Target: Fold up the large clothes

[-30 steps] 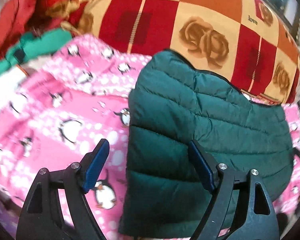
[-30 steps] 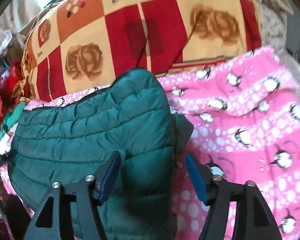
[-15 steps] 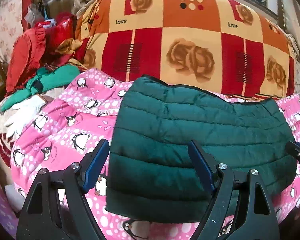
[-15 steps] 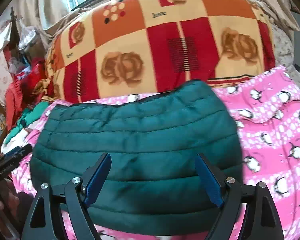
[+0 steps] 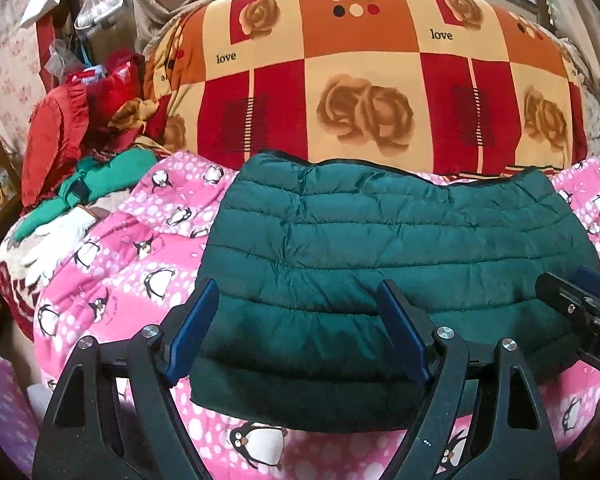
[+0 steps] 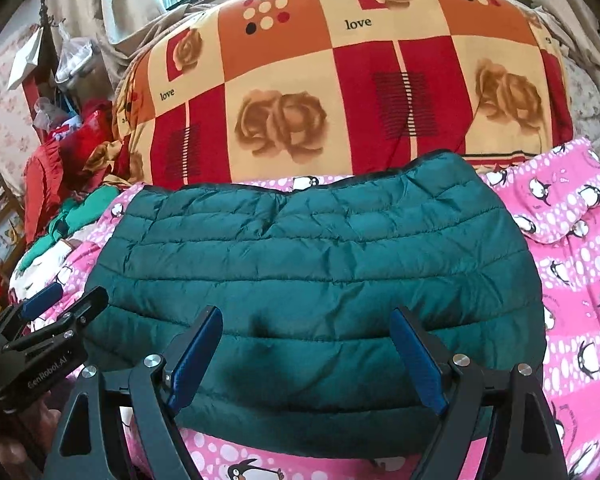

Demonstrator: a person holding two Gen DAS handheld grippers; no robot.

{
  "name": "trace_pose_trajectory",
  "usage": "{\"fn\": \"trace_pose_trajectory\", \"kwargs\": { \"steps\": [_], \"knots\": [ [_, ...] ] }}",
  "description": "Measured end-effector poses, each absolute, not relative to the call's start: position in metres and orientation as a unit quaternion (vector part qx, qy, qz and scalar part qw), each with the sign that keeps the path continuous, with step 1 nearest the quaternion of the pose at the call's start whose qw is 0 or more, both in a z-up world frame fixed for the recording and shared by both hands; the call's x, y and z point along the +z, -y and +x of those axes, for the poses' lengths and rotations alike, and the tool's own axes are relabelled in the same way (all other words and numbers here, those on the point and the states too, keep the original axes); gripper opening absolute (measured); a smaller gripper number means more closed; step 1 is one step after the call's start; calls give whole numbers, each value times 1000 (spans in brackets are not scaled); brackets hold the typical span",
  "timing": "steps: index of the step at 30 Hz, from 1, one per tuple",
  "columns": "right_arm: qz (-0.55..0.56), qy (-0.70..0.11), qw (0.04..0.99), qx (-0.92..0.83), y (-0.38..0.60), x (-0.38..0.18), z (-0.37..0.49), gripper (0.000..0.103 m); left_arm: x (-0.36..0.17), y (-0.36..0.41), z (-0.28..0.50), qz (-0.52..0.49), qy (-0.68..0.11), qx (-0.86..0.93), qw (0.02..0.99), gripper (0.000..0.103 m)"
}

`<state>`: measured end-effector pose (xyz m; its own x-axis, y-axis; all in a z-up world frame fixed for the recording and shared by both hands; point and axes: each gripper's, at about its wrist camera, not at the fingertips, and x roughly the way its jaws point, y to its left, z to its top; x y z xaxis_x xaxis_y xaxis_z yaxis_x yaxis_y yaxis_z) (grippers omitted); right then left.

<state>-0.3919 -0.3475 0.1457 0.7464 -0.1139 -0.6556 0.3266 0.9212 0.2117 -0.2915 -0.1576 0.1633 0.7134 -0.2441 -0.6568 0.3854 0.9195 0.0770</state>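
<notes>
A dark green quilted puffer jacket (image 5: 380,248) lies folded into a wide rectangle on the pink penguin blanket (image 5: 132,264); it also shows in the right wrist view (image 6: 312,264). My left gripper (image 5: 300,332) is open and empty, held back over the jacket's near left edge. My right gripper (image 6: 306,356) is open and empty, held back over the jacket's near edge. Each gripper shows at the edge of the other's view: the right gripper (image 5: 580,304) and the left gripper (image 6: 60,312).
A big rolled quilt (image 5: 360,80) with red, orange and cream squares lies behind the jacket. A heap of red and green clothes (image 5: 80,160) sits at the far left. The pink blanket (image 6: 572,248) spreads out to the right.
Both grippers have pulled back and up from the jacket. The jacket's right half, bunched a second ago, now lies flat and wide on the blanket.
</notes>
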Motion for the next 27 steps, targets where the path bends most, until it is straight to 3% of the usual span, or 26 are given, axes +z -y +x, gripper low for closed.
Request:
{"fn": "trace_pose_trajectory", "kwargs": {
  "steps": [27],
  "knots": [
    [146, -342, 921, -117, 339, 138, -390, 88, 163, 158, -296, 95, -332, -170, 923, 81]
  ]
}}
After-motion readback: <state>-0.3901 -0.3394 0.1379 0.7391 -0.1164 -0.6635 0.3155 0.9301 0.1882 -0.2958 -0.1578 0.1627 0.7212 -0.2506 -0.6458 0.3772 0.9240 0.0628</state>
